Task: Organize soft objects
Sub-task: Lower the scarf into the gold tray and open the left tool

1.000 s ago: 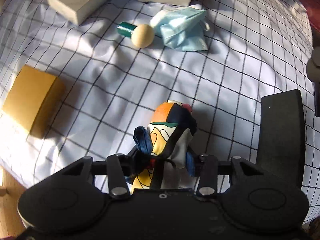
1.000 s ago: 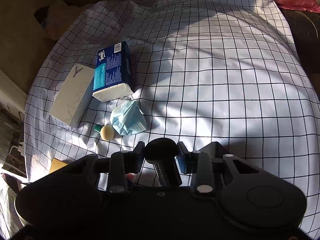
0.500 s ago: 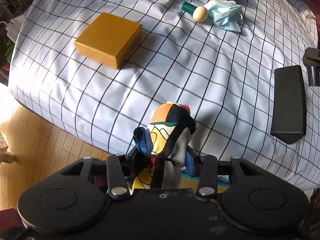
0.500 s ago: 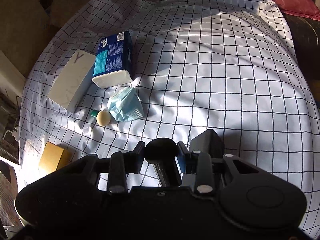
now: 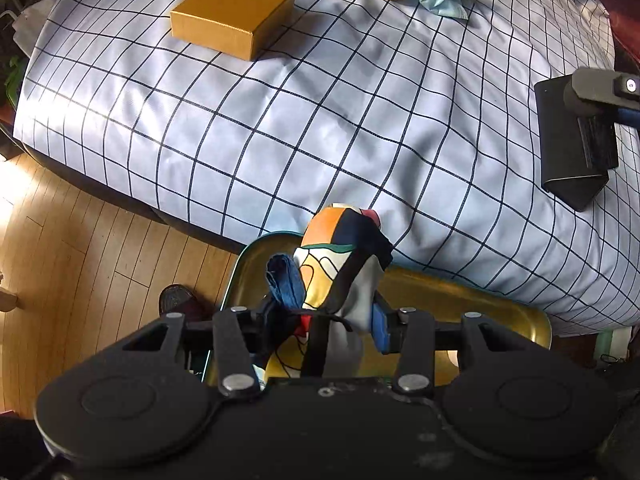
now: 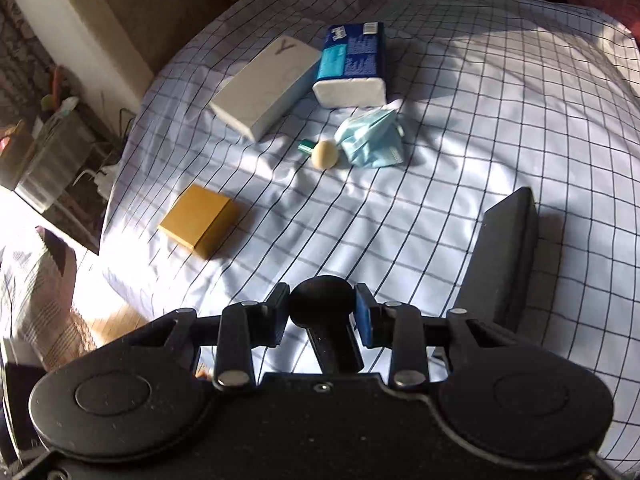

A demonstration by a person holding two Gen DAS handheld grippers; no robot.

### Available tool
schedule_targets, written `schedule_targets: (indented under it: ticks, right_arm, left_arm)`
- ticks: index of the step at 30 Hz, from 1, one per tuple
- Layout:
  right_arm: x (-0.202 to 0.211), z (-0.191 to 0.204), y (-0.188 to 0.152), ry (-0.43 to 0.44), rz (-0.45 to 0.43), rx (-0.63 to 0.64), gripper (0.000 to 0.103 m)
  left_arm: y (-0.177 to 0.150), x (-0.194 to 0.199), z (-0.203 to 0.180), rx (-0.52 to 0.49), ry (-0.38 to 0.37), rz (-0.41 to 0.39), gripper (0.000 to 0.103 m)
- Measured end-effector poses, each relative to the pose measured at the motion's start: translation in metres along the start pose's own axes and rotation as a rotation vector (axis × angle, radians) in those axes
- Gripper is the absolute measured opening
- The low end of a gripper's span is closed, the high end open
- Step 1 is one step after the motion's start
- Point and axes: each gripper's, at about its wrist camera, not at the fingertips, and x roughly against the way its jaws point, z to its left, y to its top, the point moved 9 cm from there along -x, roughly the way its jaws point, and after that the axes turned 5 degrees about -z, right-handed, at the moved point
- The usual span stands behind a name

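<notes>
The bed (image 5: 360,112), covered by a white sheet with a dark grid, has slid toward the top of the left wrist view over the last second. Its near edge and the wooden floor (image 5: 80,248) are now visible, where previously the sheet filled the view.

A metal tray (image 5: 472,300), gold inside with a green rim, has come into view directly below the left tongs (image 5: 326,320). It sits off the bed edge. Judgement: this tray is the collection point for soft items, and the carry phase is nearly complete.

The black case (image 6: 504,256) lies on the sheet to the right. The right tongs now point more toward the items at the far side of the bed.

The yellow box (image 6: 198,220), the white box (image 6: 264,88) and the tissue pack (image 6: 352,64) rest on the bed, undisturbed. The blue face mask (image 6: 370,140) lies just beside the small wooden-headed peg (image 6: 322,153).

The patterned cloth (image 5: 340,264), bunched into a wad, is pinched by the left tongs, which are pressed tight on it above the tray. Judgement: release is the next step.

The right tongs (image 6: 322,314) are clamped on a black round-headed object (image 6: 322,304); what it is cannot be determined.
</notes>
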Motion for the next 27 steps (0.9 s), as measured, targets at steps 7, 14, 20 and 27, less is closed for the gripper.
schedule_targets:
  ticks: [7,14,20,27]
  right_arm:
    - [-0.006,0.021,-0.053,0.03,0.094,0.066,0.035]
    - [-0.014,0.039,-0.09,0.05,0.179,0.159,0.035]
    - [-0.012,0.052,-0.09,0.092,0.178,0.201,0.036]
    - [-0.013,0.06,-0.094,0.12,0.207,0.243,0.04]
  left_arm:
    - [-0.014,-0.01,0.002,-0.009,-0.015,0.012,0.042]
    - [-0.043,-0.021,-0.014,-0.07,-0.084,0.106,0.042]
    - [-0.047,-0.019,-0.011,-0.088,-0.065,0.095,0.044]
    - [-0.044,-0.012,-0.004,-0.091,-0.054,0.066,0.052]
